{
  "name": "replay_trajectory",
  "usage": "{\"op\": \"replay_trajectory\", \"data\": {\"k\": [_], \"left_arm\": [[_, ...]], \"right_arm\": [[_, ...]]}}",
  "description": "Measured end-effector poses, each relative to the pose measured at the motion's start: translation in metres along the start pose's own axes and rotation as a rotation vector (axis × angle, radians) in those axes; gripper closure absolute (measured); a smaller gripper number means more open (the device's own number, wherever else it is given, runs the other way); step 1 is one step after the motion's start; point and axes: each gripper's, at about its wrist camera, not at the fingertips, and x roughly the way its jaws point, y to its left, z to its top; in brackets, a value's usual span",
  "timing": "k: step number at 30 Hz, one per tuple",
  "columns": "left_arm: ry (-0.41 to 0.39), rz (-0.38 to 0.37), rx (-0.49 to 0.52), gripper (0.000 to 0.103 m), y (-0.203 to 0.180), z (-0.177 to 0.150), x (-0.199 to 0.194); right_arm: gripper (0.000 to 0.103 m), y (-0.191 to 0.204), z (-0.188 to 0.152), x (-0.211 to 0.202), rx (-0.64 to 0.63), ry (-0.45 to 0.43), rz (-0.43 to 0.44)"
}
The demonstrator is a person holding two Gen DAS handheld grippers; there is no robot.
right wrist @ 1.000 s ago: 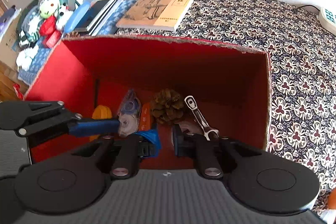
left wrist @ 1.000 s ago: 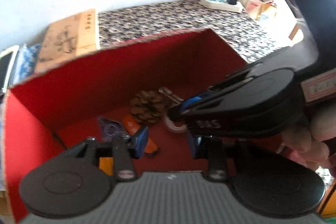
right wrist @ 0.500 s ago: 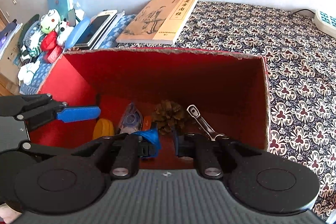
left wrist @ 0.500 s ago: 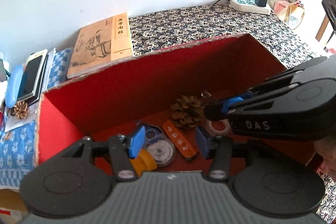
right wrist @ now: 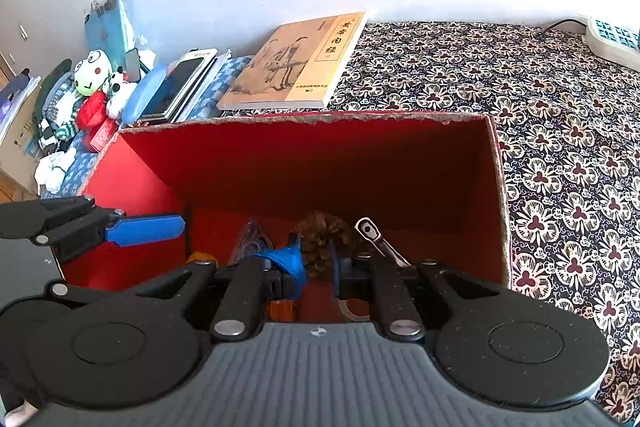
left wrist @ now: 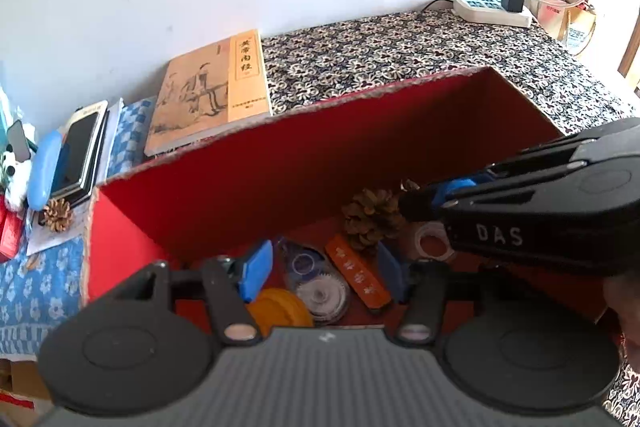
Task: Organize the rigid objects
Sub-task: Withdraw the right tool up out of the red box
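Note:
A red cardboard box (left wrist: 320, 147) (right wrist: 320, 163) holds a pine cone (left wrist: 372, 219) (right wrist: 320, 231), a tape roll (left wrist: 430, 241), an orange bar (left wrist: 358, 273), a clear correction-tape dispenser (left wrist: 318, 279), a yellow piece (left wrist: 280, 311) and a metal wrench (right wrist: 378, 241). My left gripper (left wrist: 324, 267) is open and empty above the box's near left part. My right gripper (right wrist: 316, 265) hangs over the box with a narrow gap between its blue pads and nothing in it. The right gripper also shows in the left wrist view (left wrist: 436, 195), the left one in the right wrist view (right wrist: 144, 229).
A tan book (left wrist: 212, 91) (right wrist: 296, 63) lies behind the box on the patterned cloth (right wrist: 560, 131). A phone stack (left wrist: 80, 147), a blue case (left wrist: 42, 175), a second pine cone (left wrist: 58, 214) and plush toys (right wrist: 96, 83) lie left. A power strip (left wrist: 492, 9) is far right.
Both grippers have risen and drawn back from inside the box. The left gripper has swung left, away from the right one. Nothing was taken hold of.

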Motion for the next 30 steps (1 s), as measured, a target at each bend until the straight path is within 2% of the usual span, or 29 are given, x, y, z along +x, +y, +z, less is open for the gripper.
{"op": "replay_trajectory", "data": {"k": [7, 15, 23, 30], "left_arm": [[-0.026, 0.037, -0.002, 0.042, 0.003, 0.002, -0.002], [0.016, -0.011, -0.064, 0.042, 0.014, 0.004, 0.008], [0.011, 0.028, -0.065, 0.041, 0.012, 0.002, 0.008], [0.011, 0.028, -0.084, 0.04, 0.016, 0.003, 0.009]], "right_arm": [[0.103, 0.001, -0.002, -0.002, 0.005, -0.007, -0.001], [0.103, 0.001, -0.003, -0.003, 0.011, -0.014, -0.004], [0.103, 0.0, -0.003, -0.003, 0.012, -0.017, -0.005], [0.103, 0.0, -0.004, -0.005, 0.023, -0.039, -0.019]]}}
